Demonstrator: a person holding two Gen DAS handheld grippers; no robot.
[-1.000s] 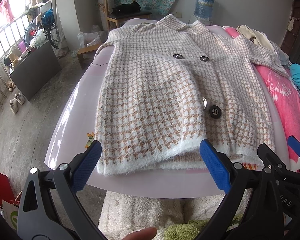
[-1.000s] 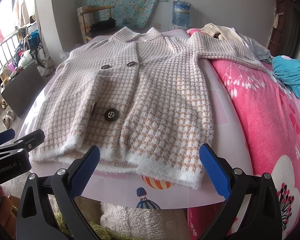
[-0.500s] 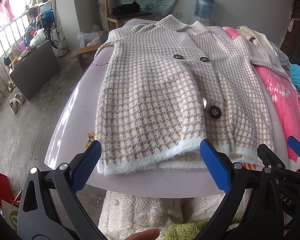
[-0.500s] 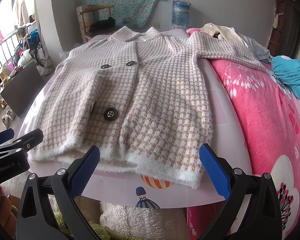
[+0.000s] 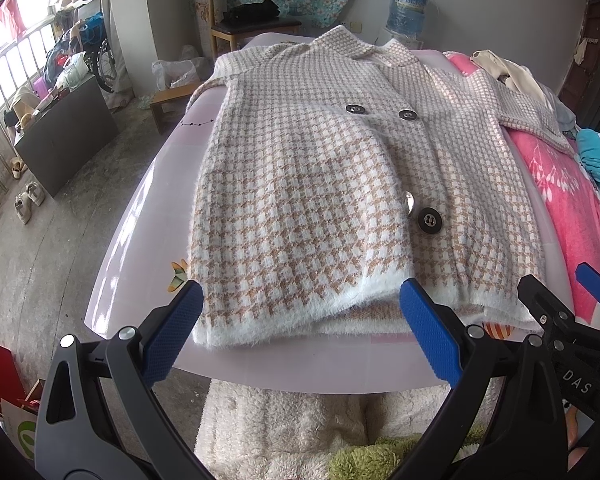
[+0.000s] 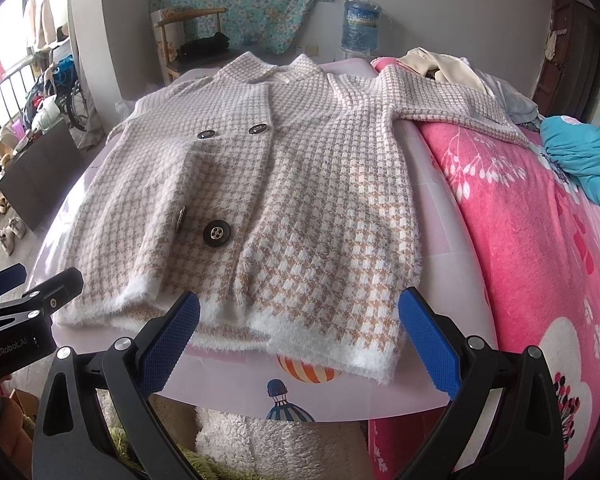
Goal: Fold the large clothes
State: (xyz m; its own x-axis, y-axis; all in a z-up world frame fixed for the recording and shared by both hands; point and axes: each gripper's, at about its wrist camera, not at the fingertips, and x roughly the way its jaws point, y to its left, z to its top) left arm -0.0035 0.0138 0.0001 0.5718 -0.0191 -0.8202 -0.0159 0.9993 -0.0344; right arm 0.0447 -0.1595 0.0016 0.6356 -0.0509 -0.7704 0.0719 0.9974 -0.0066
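A beige-and-white houndstooth cardigan (image 5: pixel 320 168) with dark buttons lies flat, front up, on a pale pink folding board (image 5: pixel 140 216). It also shows in the right wrist view (image 6: pixel 300 184). Its left sleeve looks folded under; its right sleeve (image 6: pixel 452 104) stretches out over the pink blanket. My left gripper (image 5: pixel 300 328) is open and empty, just short of the hem's left part. My right gripper (image 6: pixel 300 332) is open and empty, just short of the hem's right part. Each gripper shows at the edge of the other's view.
A pink flowered blanket (image 6: pixel 540 240) and a teal cloth (image 6: pixel 588 160) lie to the right. Cream clothes (image 6: pixel 440 64) are piled at the back right. A fluffy white cloth (image 5: pixel 300 432) hangs below the board's near edge. A wooden chair (image 5: pixel 252 20) and water jug (image 5: pixel 410 6) stand behind.
Both grippers have crept slightly closer to the cardigan's hem. The cardigan has not moved.
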